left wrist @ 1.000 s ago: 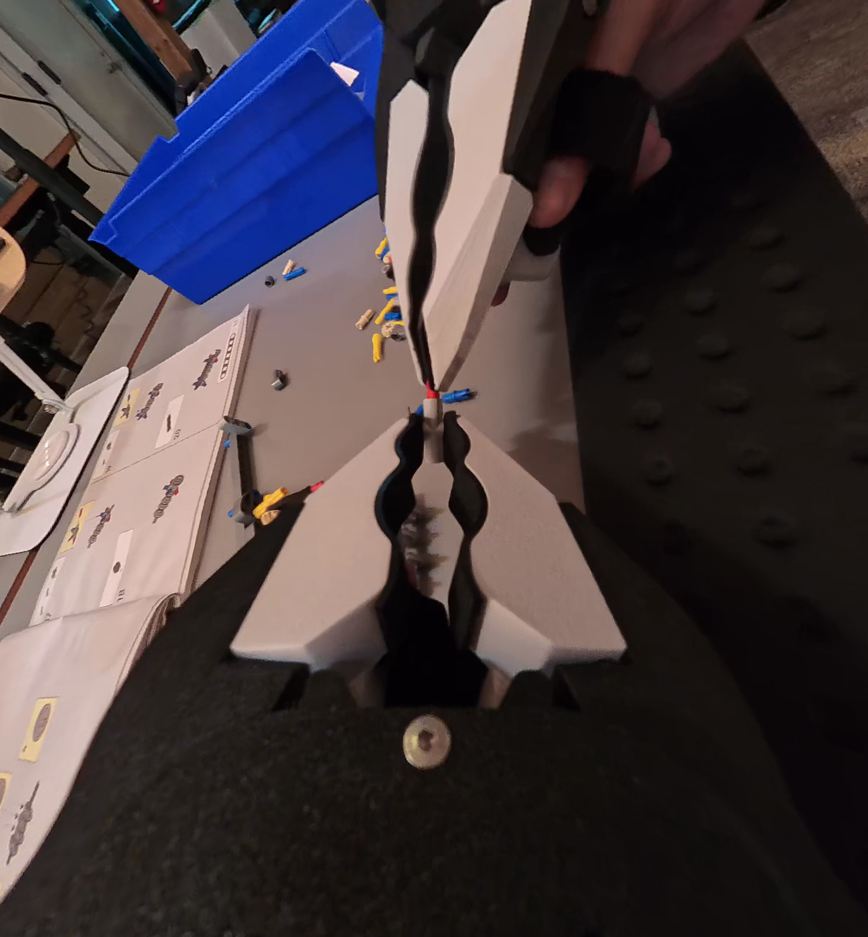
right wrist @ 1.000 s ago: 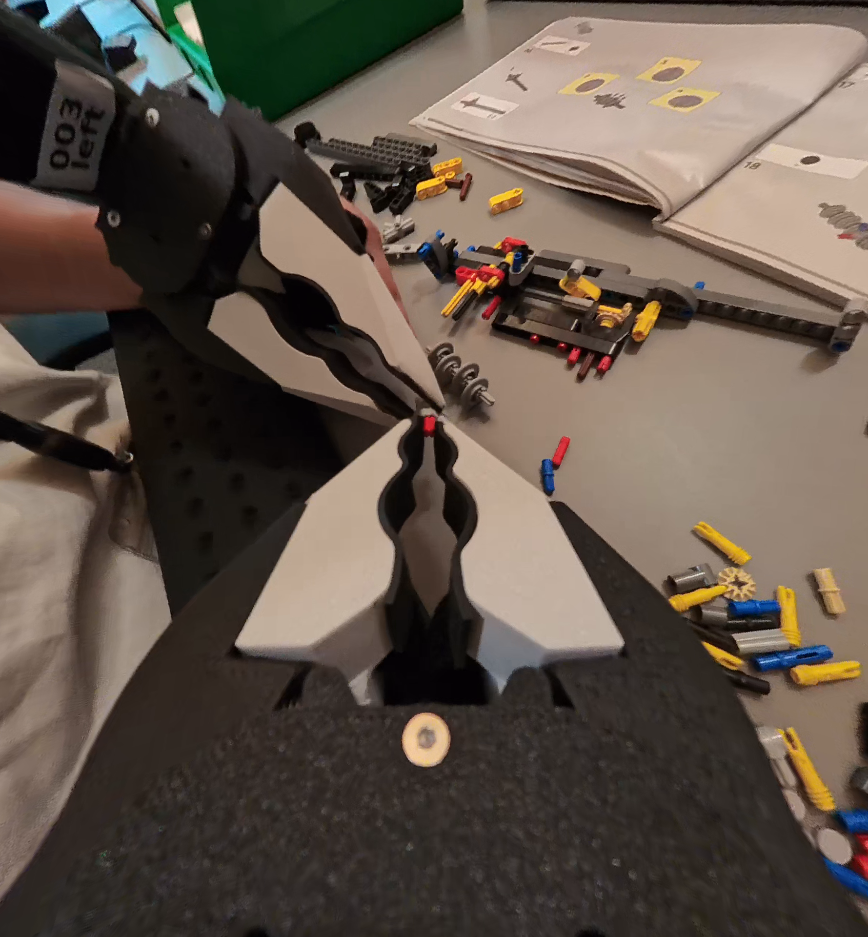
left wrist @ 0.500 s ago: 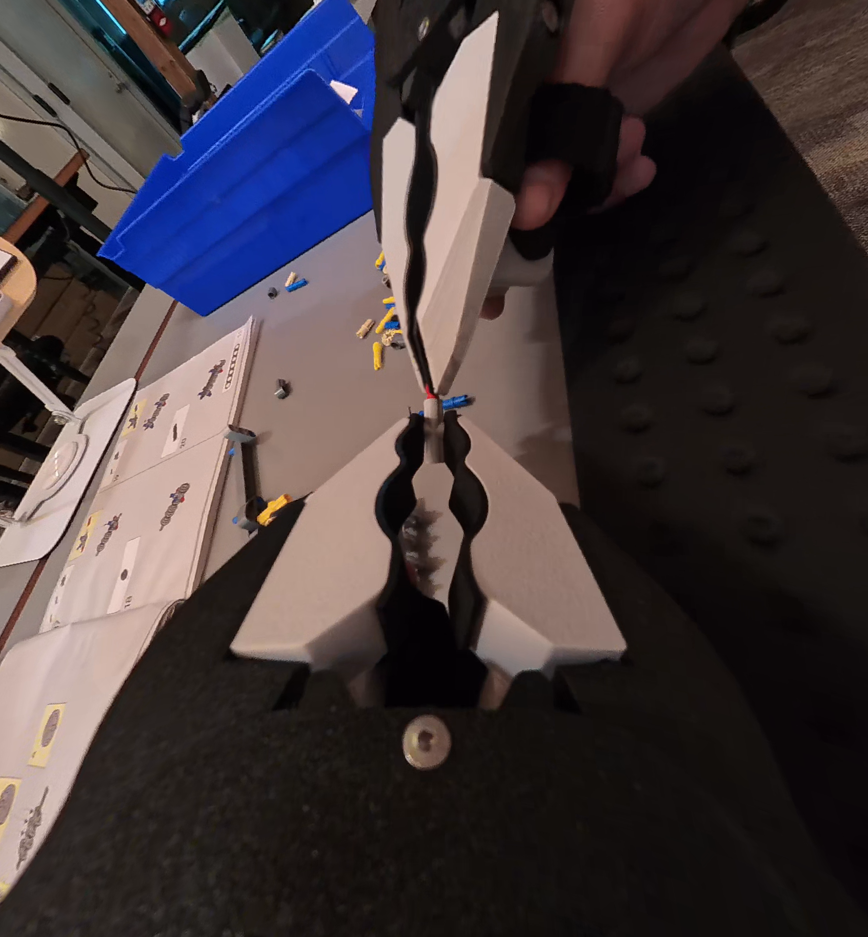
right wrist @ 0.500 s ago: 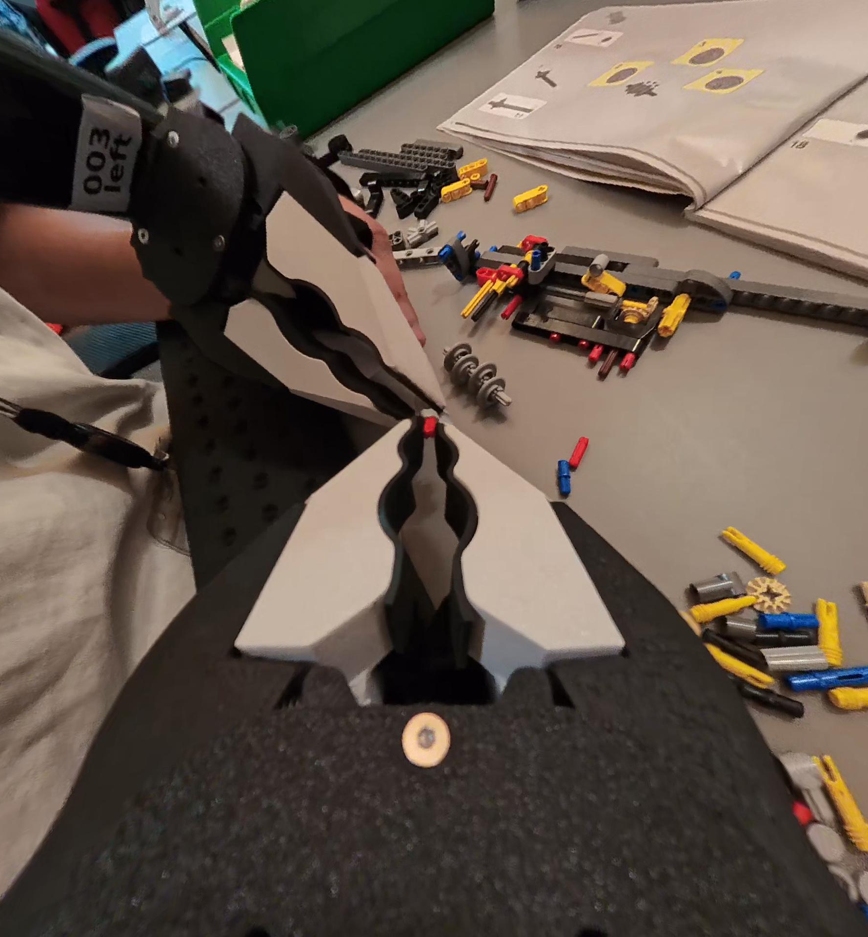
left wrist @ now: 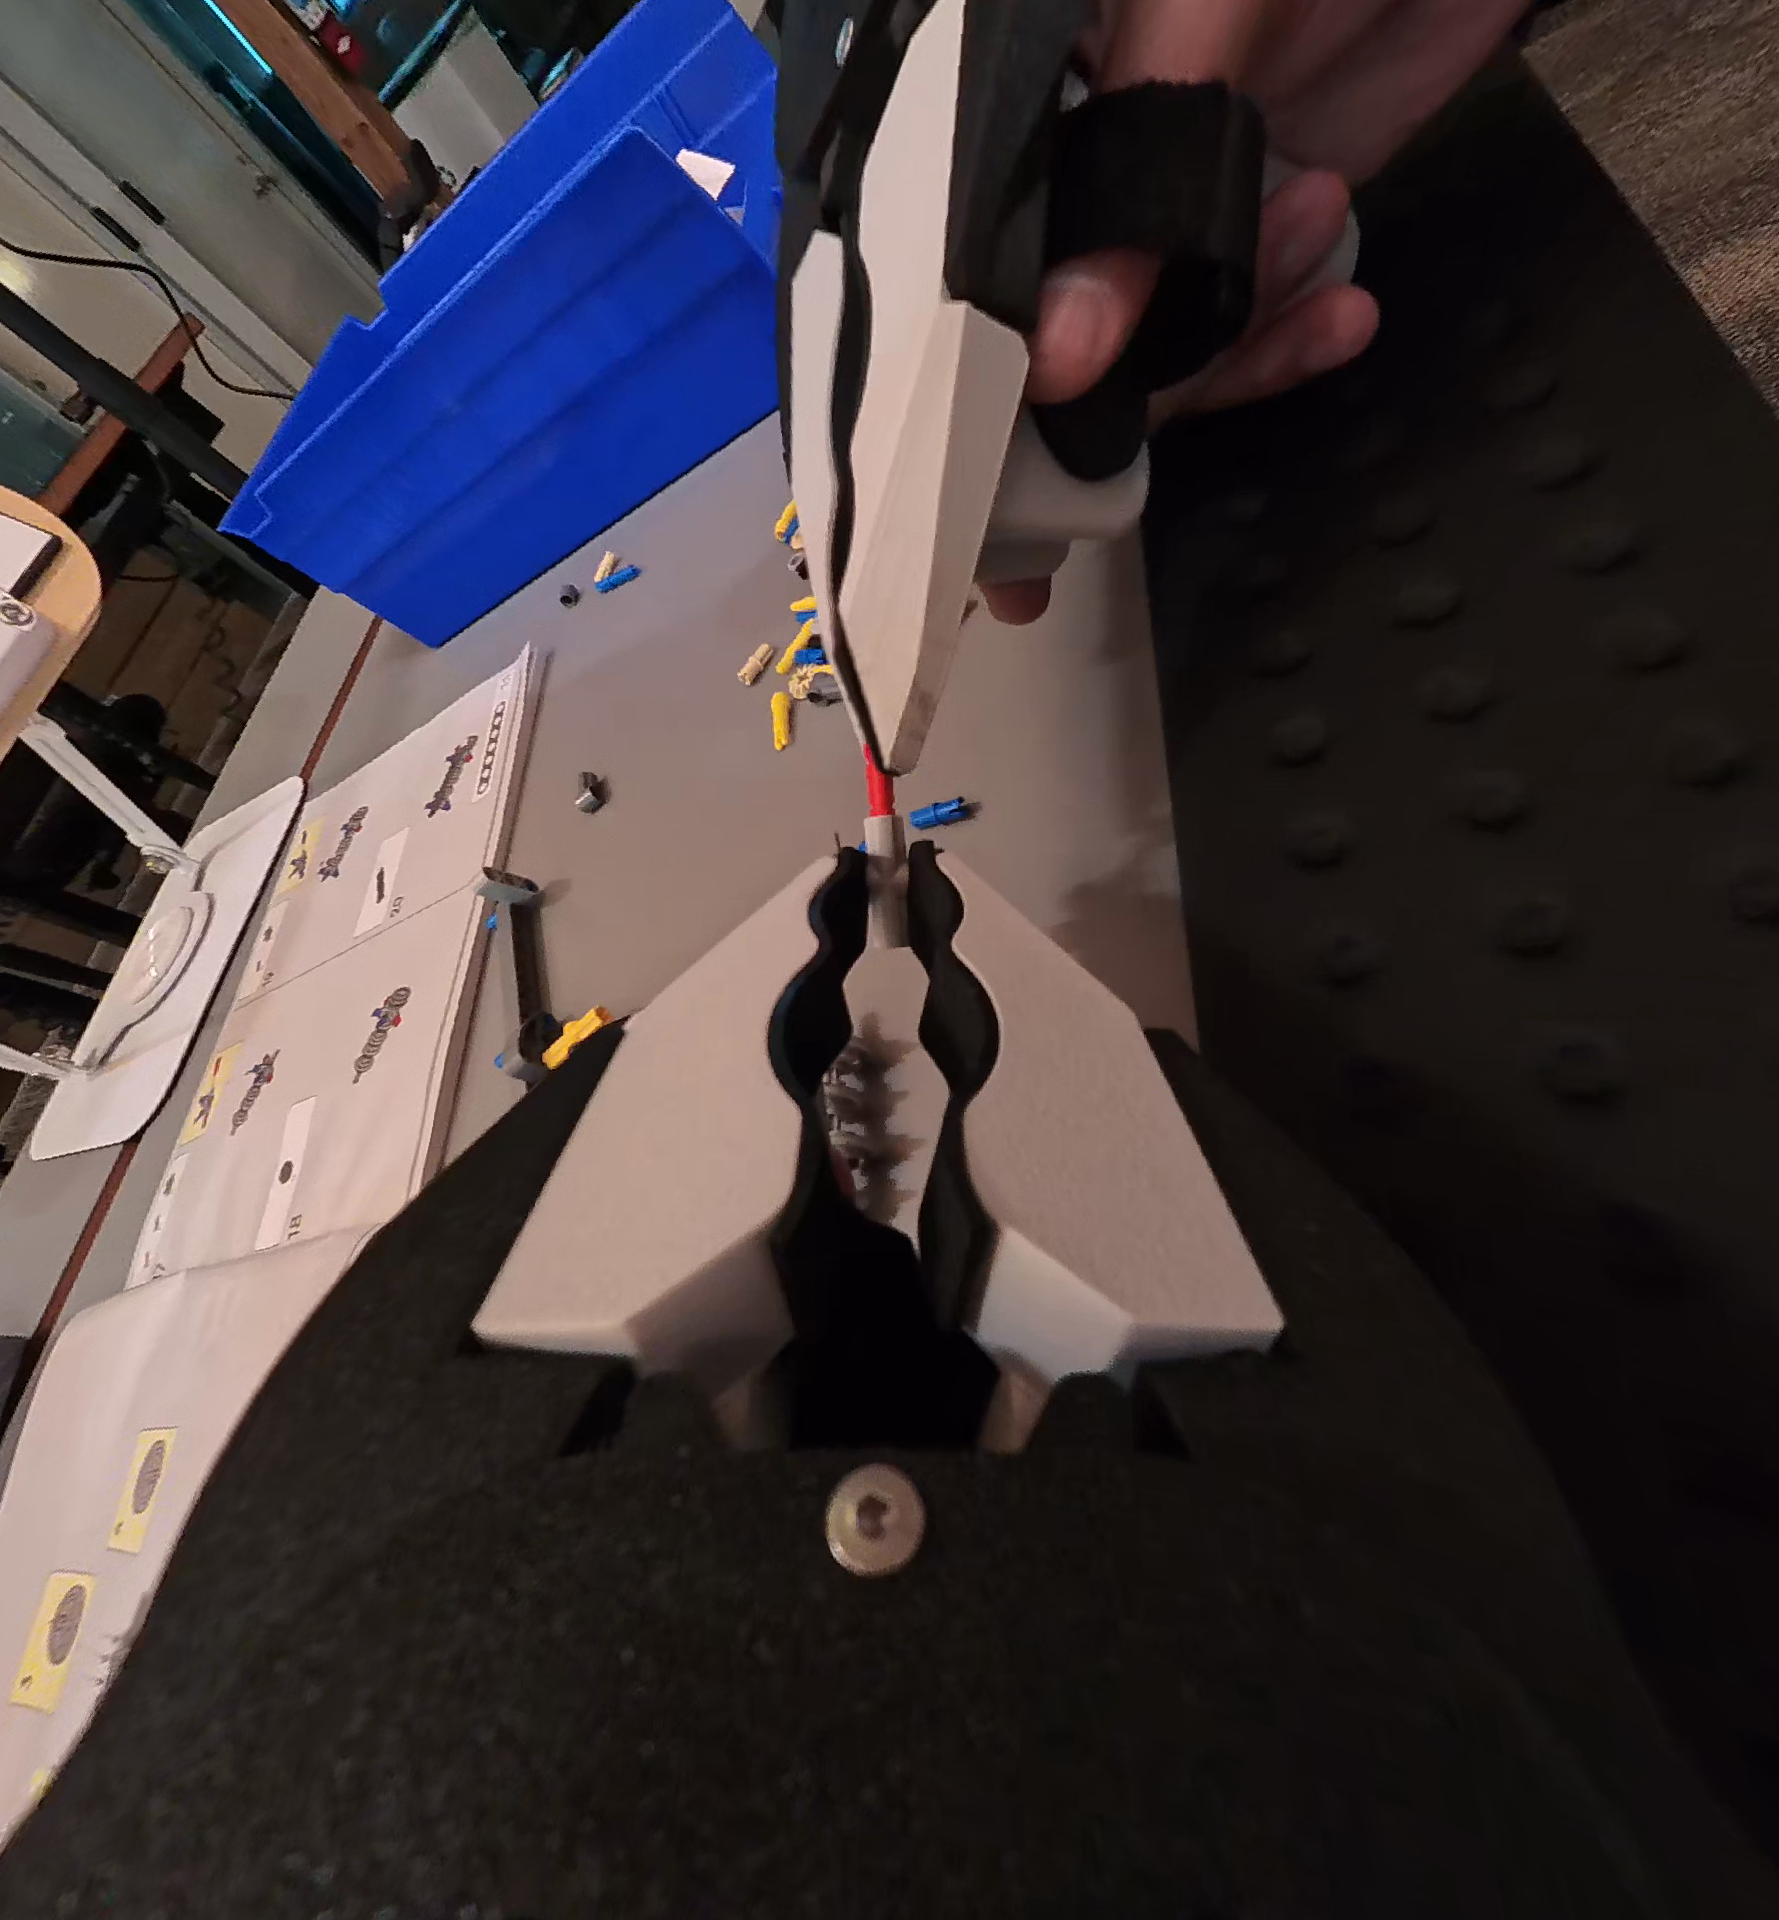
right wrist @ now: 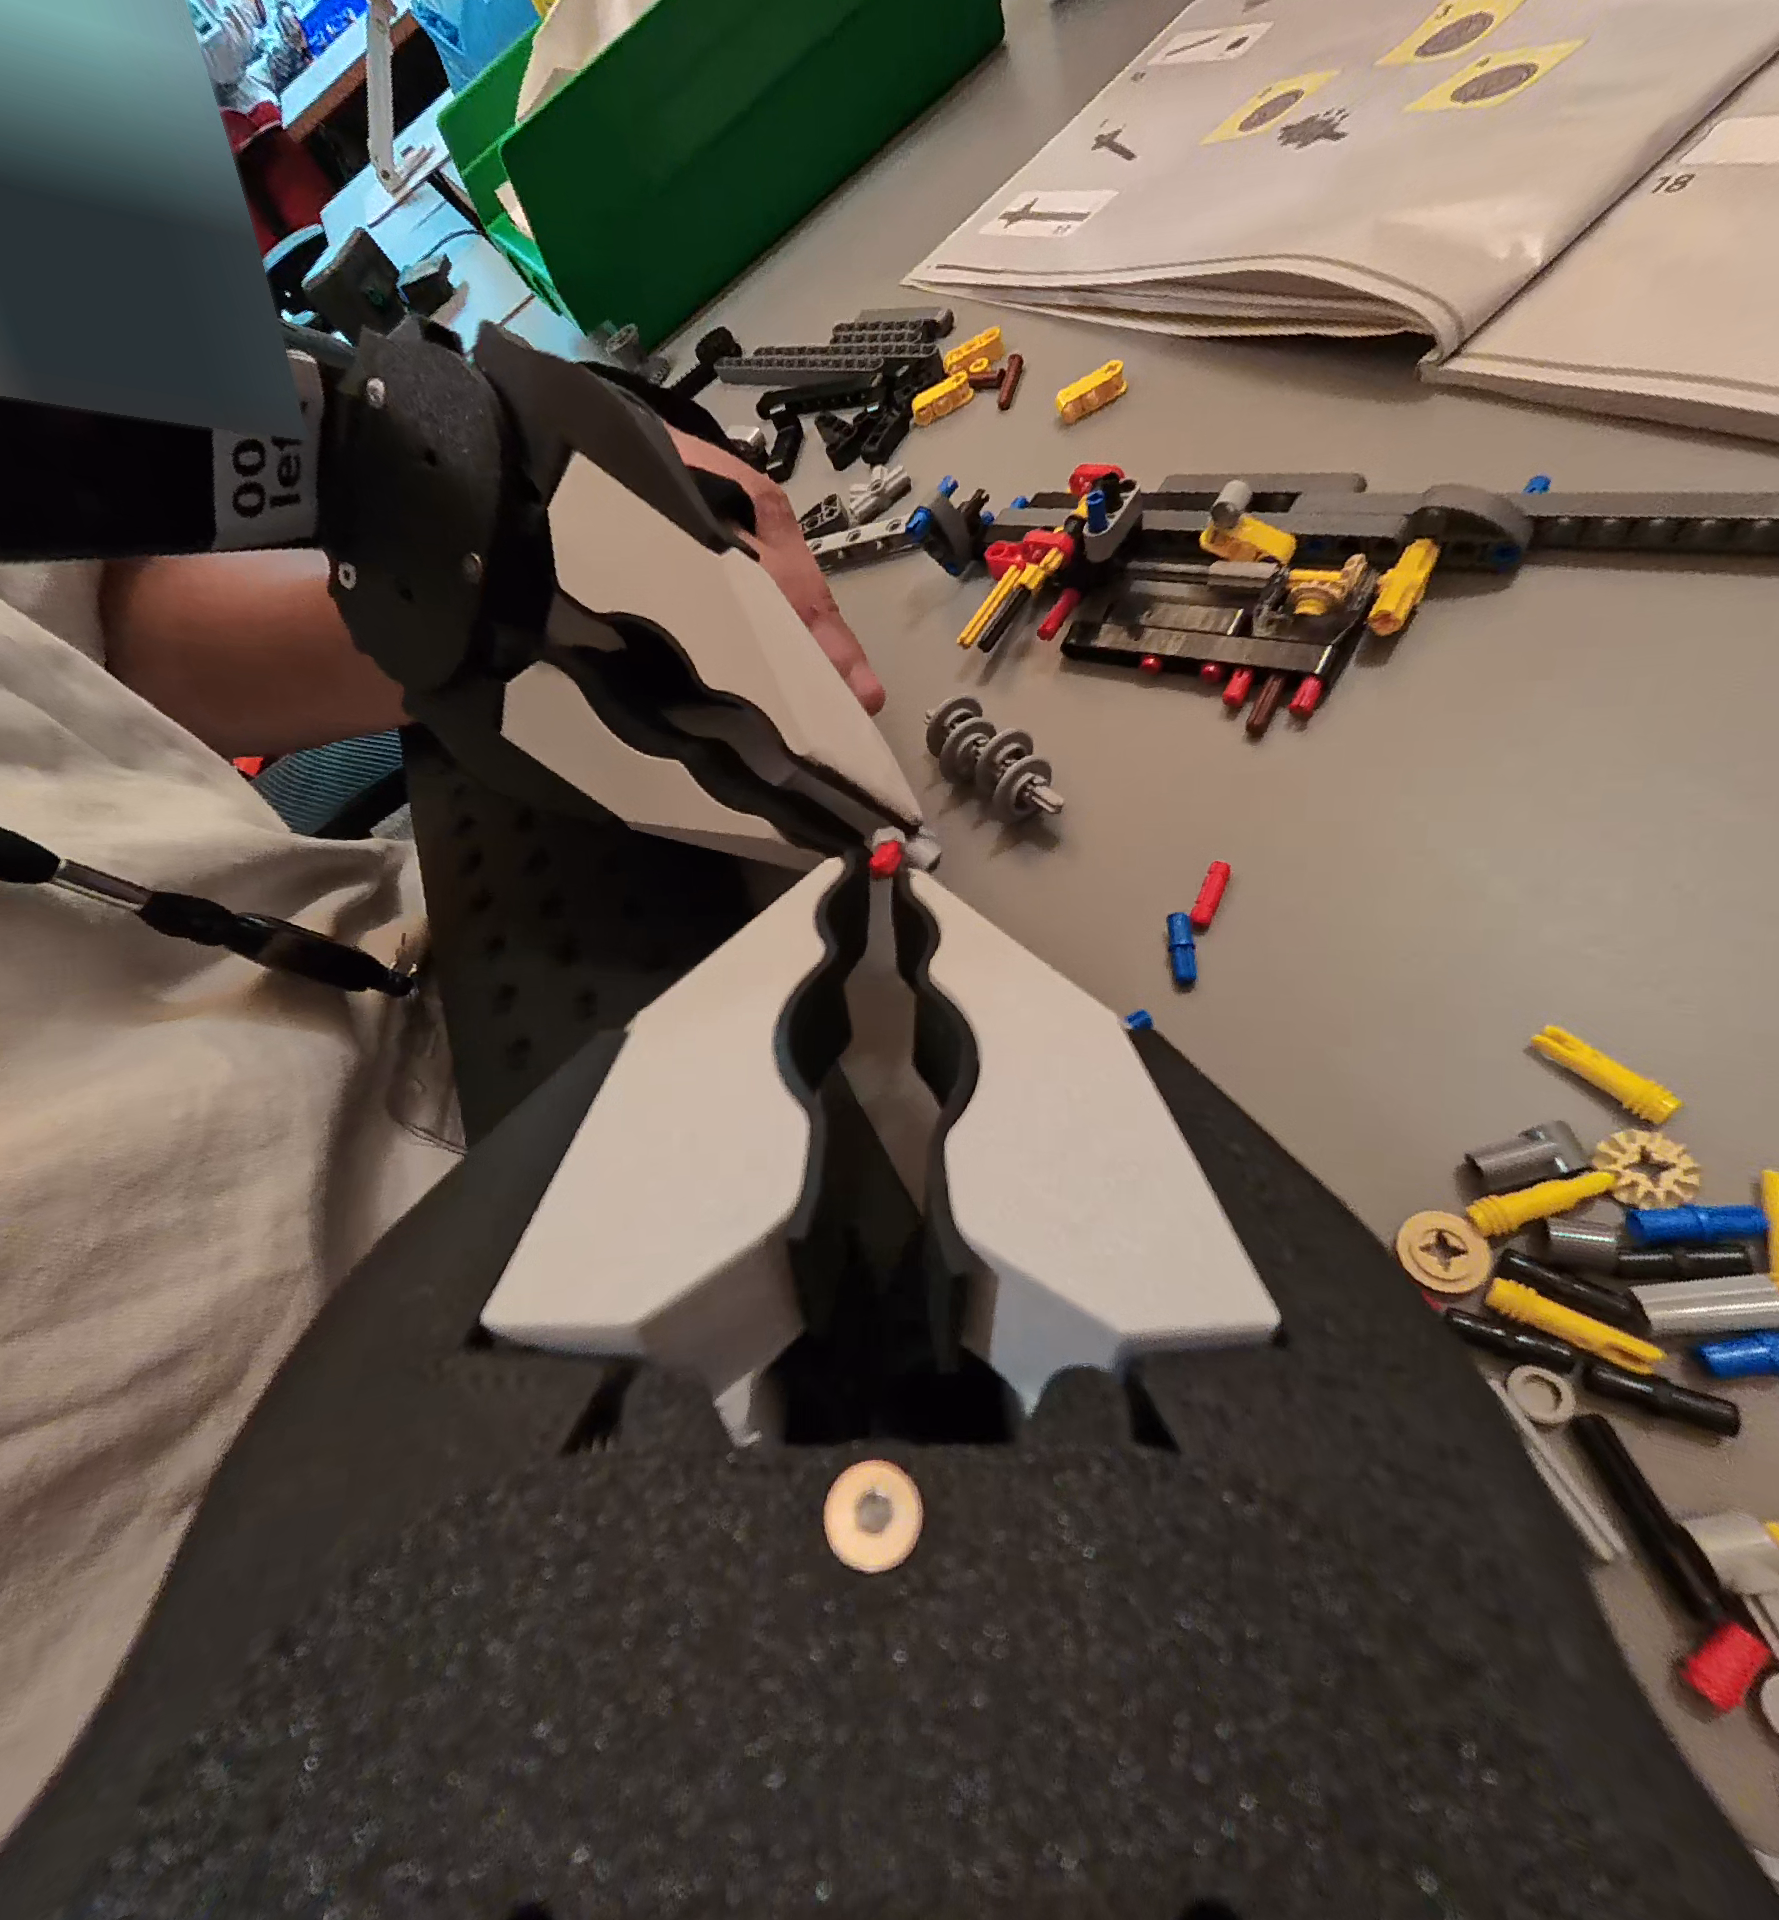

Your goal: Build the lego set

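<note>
A small light-grey plastic connector sleeve [left wrist: 883, 883] is clamped in the left tool [left wrist: 885, 854], while a thin red plastic axle [left wrist: 877, 792] is pinched by the right tool [right wrist: 872, 860], both above the grey surface [right wrist: 1436, 883]. Joining seems in hand; next, straight alignment is needed.

Booklet [right wrist: 1487, 208] behind the half-built model [right wrist: 1228, 561], loose pins [right wrist: 1643, 1268] nearer, rightward.

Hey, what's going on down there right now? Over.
Left gripper shut on grey connector. Right gripper shut on red pin, tips meeting above the table. Nothing between them.
</note>
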Motion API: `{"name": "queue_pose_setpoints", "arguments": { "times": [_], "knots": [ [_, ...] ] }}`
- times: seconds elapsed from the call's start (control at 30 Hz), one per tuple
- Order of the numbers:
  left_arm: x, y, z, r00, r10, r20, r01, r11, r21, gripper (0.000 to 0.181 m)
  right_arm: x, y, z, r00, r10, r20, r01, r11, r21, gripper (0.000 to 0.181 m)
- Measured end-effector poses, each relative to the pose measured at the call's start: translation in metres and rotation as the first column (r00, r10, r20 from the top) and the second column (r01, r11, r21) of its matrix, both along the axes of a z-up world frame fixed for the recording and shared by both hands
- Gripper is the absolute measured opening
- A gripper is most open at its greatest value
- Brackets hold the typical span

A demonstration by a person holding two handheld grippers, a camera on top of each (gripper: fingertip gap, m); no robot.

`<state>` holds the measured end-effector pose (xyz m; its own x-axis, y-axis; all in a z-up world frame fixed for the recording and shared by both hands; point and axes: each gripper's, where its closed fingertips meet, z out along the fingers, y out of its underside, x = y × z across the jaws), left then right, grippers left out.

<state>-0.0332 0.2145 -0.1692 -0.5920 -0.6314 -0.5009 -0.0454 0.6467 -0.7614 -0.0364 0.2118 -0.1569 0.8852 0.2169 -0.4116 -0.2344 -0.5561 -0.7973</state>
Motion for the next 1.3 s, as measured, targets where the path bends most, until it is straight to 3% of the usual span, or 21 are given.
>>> {"name": "queue_pose_setpoints", "arguments": {
  "times": [0.23,0.3,0.47,0.6,0.83,0.9,1.0,1.13,1.3],
  "knots": [
    [-0.008,-0.015,0.006,0.996,-0.079,0.039,0.079,0.997,0.003,0.006,-0.001,-0.002,-0.005,0.999,0.014,-0.038,-0.015,0.999,-0.031,0.0],
    [-0.006,-0.012,0.001,0.998,-0.057,0.028,0.056,0.998,0.027,0.006,-0.005,-0.003,0.001,0.996,0.049,-0.074,-0.049,0.999,-0.003,0.0],
    [-0.005,-0.004,-0.001,1.0,-0.014,-0.004,0.014,1.0,0.005,0.007,0.006,-0.003,0.0,0.994,-0.005,-0.11,0.003,1.0,-0.019,0.0],
    [-0.005,0.005,-0.01,0.998,0.031,-0.056,-0.03,0.999,0.019,0.006,0.013,-0.005,-0.012,0.998,-0.042,-0.037,0.039,0.996,-0.081,0.003],
    [-0.01,0.011,-0.019,0.982,0.069,-0.174,-0.066,0.998,0.023,0.007,0.027,0.012,-0.019,0.969,-0.043,0.242,0.067,0.994,-0.09,0.014],
    [-0.018,0.01,-0.031,0.963,0.068,-0.26,-0.053,0.997,0.063,0.006,0.029,0.016,-0.023,0.971,-0.006,0.238,0.034,0.993,-0.114,0.014],
    [-0.02,0.014,-0.03,0.973,0.099,-0.209,-0.083,0.993,0.085,0.007,0.03,0.017,-0.032,0.97,0.027,0.243,0.008,0.99,-0.14,0.013],
    [-0.024,0.021,-0.034,0.976,0.122,-0.179,-0.094,0.983,0.157,0.007,0.035,0.026,-0.038,0.919,0.09,0.384,-0.032,0.987,-0.155,0.019],
    [-0.029,0.013,-0.036,0.964,0.056,-0.26,-0.038,0.997,0.072,0.009,0.024,0.035,-0.048,0.869,0.251,0.427,-0.191,0.965,-0.179,0.023]
  ]
}}
